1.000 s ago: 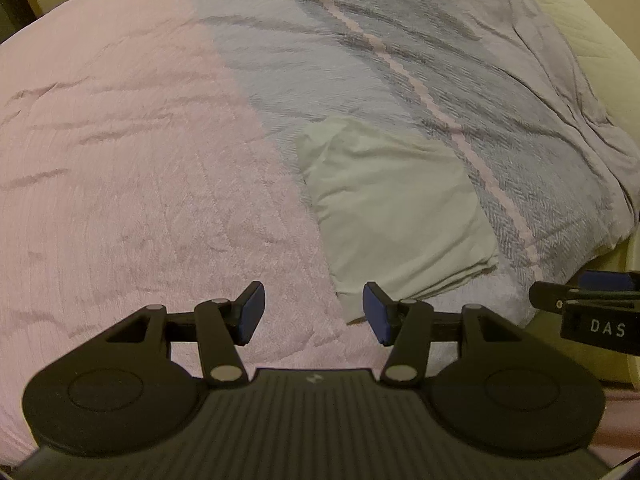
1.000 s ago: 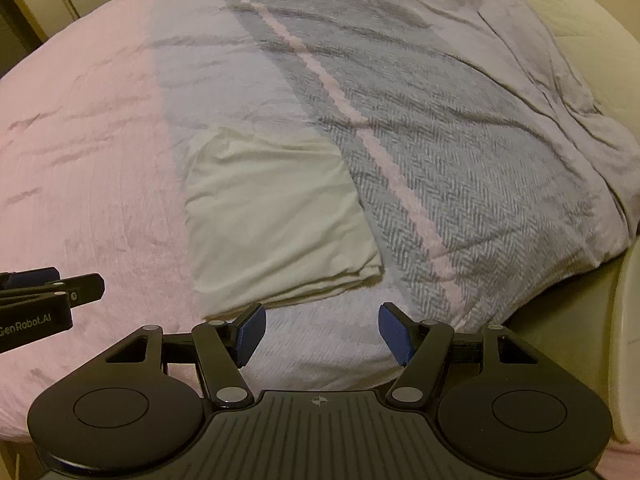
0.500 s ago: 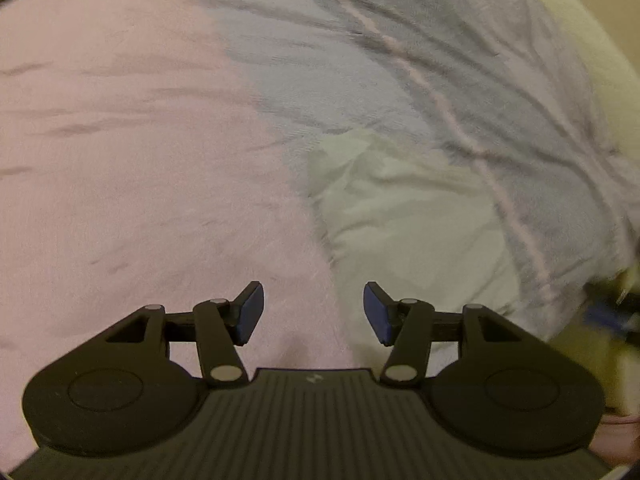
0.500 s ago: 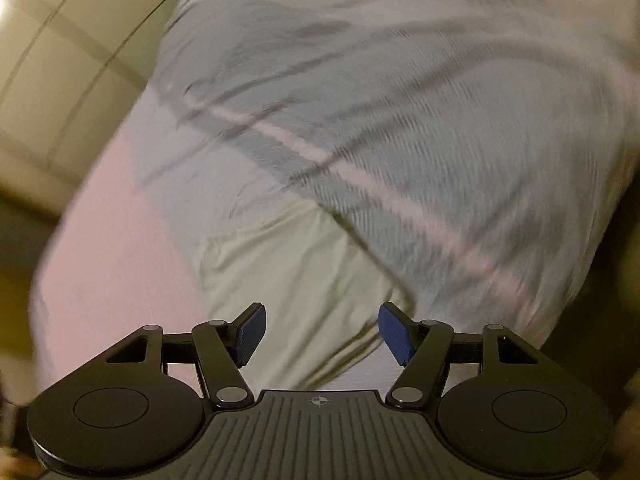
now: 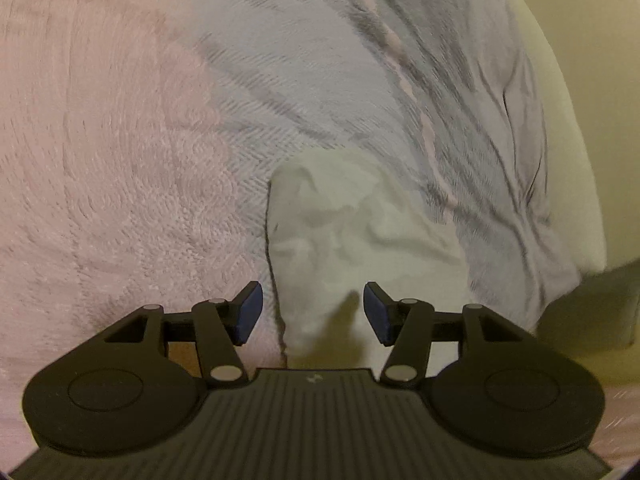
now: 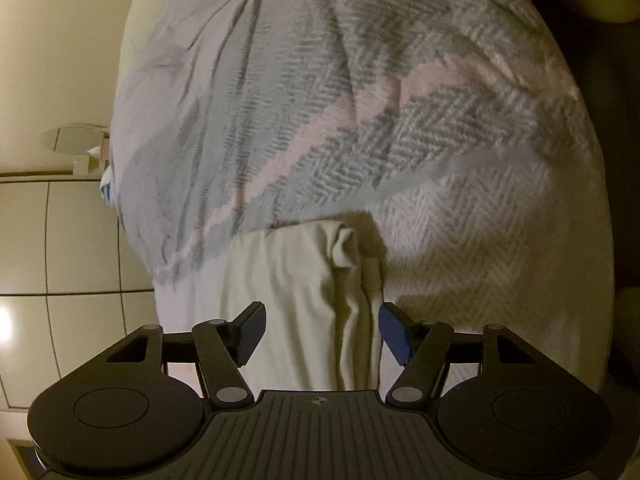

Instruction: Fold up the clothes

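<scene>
Across the bed lies a wide bedspread (image 5: 120, 160), pink on one side, grey herringbone with a pink stripe on the other; it is rumpled and drapes over the mattress edge. On it, near that edge, I see the task's thing: a pale cream garment (image 5: 340, 232), bunched and creased in the left view. In the right view the same garment (image 6: 288, 280) shows stacked layers with a rolled corner at its far end.

Judgement: light, soft, limp cloth; it will sag and slide apart if lifted by one layer. I would take it at an outer edge or corner, pinching all layers together. Whether it sits mid-fold or is a finished bundle being handled, I cannot settle from this.

Left gripper (image 5: 312, 316): jaws spread, nothing between the pads, hovering close over the garment's near corner. Right gripper (image 6: 320, 334): jaws likewise parted and empty, straddling the near end of the cloth.

Obstacles: bedspread wrinkles may get pinched along with the garment. Tiled wall (image 6: 60, 260) beside the bed stands clear.
</scene>
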`<state>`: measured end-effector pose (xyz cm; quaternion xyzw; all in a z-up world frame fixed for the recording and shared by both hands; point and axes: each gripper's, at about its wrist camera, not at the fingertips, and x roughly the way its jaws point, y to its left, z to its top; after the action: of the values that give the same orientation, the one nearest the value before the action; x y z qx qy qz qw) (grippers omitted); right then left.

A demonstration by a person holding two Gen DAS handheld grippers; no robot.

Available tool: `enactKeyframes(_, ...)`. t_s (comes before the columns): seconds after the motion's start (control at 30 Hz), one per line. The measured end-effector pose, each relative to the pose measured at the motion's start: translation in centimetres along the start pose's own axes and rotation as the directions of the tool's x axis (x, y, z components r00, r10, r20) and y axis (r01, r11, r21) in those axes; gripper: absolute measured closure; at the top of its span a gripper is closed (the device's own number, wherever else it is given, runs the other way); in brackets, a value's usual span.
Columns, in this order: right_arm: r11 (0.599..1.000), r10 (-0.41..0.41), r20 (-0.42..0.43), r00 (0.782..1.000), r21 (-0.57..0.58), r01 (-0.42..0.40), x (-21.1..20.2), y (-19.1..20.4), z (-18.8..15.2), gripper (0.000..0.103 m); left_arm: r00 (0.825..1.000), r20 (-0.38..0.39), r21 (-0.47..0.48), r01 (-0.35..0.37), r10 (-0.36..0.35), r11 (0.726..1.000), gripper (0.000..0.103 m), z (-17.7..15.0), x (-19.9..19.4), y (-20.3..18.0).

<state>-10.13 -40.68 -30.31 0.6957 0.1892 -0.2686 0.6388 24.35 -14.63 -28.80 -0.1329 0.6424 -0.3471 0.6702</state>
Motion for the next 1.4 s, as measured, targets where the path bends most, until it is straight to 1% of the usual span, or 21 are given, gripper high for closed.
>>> enactKeyframes(0.1,1.000,0.003,0.005,1.000,-0.013,-0.003,1.5,-0.7,0.1,0.037,0.999,0.000,-0.079,0.046,-0.046,0.996,0.051,0.4,0.8,1.6)
enactKeyframes(0.17,0.999,0.030,-0.005,1.000,-0.034,-0.030,2.6,-0.6,0.1,0.037,0.996,0.009,-0.131,0.089,-0.088,0.987,0.051,0.5,1.5,2.5)
enactKeyframes(0.23,0.997,0.052,-0.013,0.999,-0.057,-0.053,3.9,-0.3,0.3,0.037,0.989,0.015,-0.159,0.146,-0.146,0.976,0.051,0.6,2.4,2.9)
enactKeyframes(0.4,0.991,0.088,-0.019,0.996,-0.096,-0.090,5.7,0.0,0.8,0.037,0.978,0.014,-0.188,0.207,-0.208,0.960,0.053,0.8,5.1,3.0)
enactKeyframes(0.43,0.990,0.093,-0.020,0.995,-0.104,-0.094,6.0,0.0,0.9,0.038,0.976,0.017,-0.193,0.217,-0.218,0.957,0.056,0.8,5.5,3.0)
enactKeyframes(0.47,0.989,0.091,-0.021,0.996,-0.118,-0.093,6.2,0.2,0.8,0.044,0.975,0.017,-0.193,0.222,-0.223,0.956,0.065,0.7,5.7,2.9)
enactKeyframes(0.5,0.987,0.085,-0.023,0.996,-0.133,-0.087,6.3,0.5,0.9,0.054,0.974,0.015,-0.188,0.224,-0.226,0.956,0.070,0.7,6.0,2.8)
enactKeyframes(0.53,0.986,0.078,-0.024,0.997,-0.147,-0.081,6.5,0.8,0.9,0.058,0.973,0.015,-0.183,0.227,-0.228,0.956,0.076,0.5,6.2,2.7)
enactKeyframes(0.57,0.986,0.075,-0.029,0.997,-0.148,-0.078,6.5,0.9,0.9,0.066,0.974,0.015,-0.177,0.227,-0.228,0.958,0.082,0.4,6.3,2.4)
enactKeyframes(0.67,0.986,0.037,-0.051,0.998,-0.163,-0.045,6.8,1.7,1.1,0.086,0.972,0.026,-0.155,0.234,-0.232,0.960,0.090,0.2,6.2,1.7)
enactKeyframes(0.73,0.978,0.029,-0.069,0.997,-0.204,-0.043,6.3,3.0,1.0,0.089,0.967,0.057,-0.154,0.256,-0.250,0.954,0.092,-0.2,5.1,1.4)
enactKeyframes(0.87,0.956,0.058,-0.127,0.990,-0.277,-0.092,4.5,6.8,0.6,0.091,0.953,0.137,-0.186,0.294,-0.272,0.938,0.092,-1.6,1.2,1.0)
enactKeyframes(0.97,0.934,0.083,-0.205,0.975,-0.326,-0.148,3.6,10.5,-0.3,0.091,0.930,0.241,-0.244,0.337,-0.279,0.909,0.092,-3.9,-3.7,1.8)
enactKeyframes(1.03,0.913,0.093,-0.277,0.956,-0.360,-0.194,3.2,13.2,-1.6,0.091,0.911,0.321,-0.274,0.349,-0.257,0.896,0.092,-5.9,-8.2,3.1)
enactKeyframes(1.1,0.887,0.099,-0.358,0.929,-0.391,-0.246,2.9,15.8,-3.5,0.091,0.888,0.399,-0.302,0.363,-0.229,0.881,0.092,-8.0,-12.8,4.4)
enactKeyframes(1.13,0.873,0.097,-0.400,0.911,-0.405,-0.271,2.9,17.1,-4.7,0.091,0.874,0.437,-0.315,0.371,-0.214,0.874,0.092,-9.0,-15.1,5.1)
enactKeyframes(1.2,0.844,0.087,-0.491,0.867,-0.426,-0.326,3.5,19.6,-8.3,0.091,0.842,0.509,-0.340,0.388,-0.179,0.857,0.092,-11.1,-19.7,6.5)
enactKeyframes(1.23,0.828,0.079,-0.535,0.841,-0.434,-0.354,3.8,20.8,-10.2,0.091,0.821,0.551,-0.350,0.392,-0.151,0.851,0.092,-12.5,-22.4,7.7)
enactKeyframes(1.3,0.798,0.060,-0.620,0.782,-0.441,-0.411,4.5,23.1,-14.4,0.091,0.771,0.631,-0.370,0.400,-0.090,0.838,0.092,-15.3,-27.8,10.2)
enactKeyframes(1.37,0.769,0.035,-0.700,0.713,-0.437,-0.466,5.8,25.4,-19.3,0.091,0.715,0.699,-0.387,0.413,-0.030,0.824,0.092,-18.0,-32.6,12.7)
enactKeyframes(1.4,0.752,0.020,-0.736,0.677,-0.435,-0.496,6.6,26.7,-21.9,0.091,0.680,0.734,-0.397,0.424,0.004,0.814,0.092,-19.7,-35.2,14.3)
